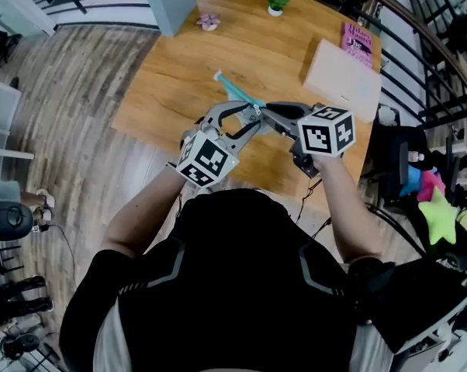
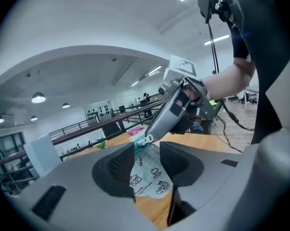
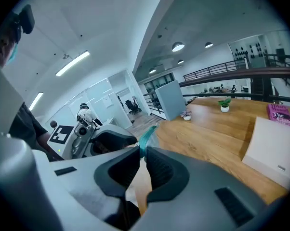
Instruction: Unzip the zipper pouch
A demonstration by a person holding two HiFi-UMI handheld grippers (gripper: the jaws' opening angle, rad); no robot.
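Observation:
The zipper pouch [image 2: 147, 174] is clear with small printed figures and a teal zipper edge [image 1: 235, 90], and it is held up above the wooden table [image 1: 171, 84]. My left gripper [image 2: 146, 162] is shut on its body, with the printed film filling the gap between the pads. In the head view the left gripper [image 1: 241, 119] meets the right gripper [image 1: 263, 112] at the pouch. In the right gripper view the right gripper [image 3: 144, 160] stands nearly closed, and the teal zipper end [image 3: 147, 136] comes out between its tips. Its tip pinches the white zipper pull [image 2: 144, 139].
On the table stand a white box [image 1: 342, 80], a pink book [image 1: 359, 41], a small potted plant [image 1: 277, 6], a pink flower piece [image 1: 209, 22] and a grey-blue panel [image 1: 170, 2]. Wood floor lies to the left. Coloured toys [image 1: 431, 200] sit at the right.

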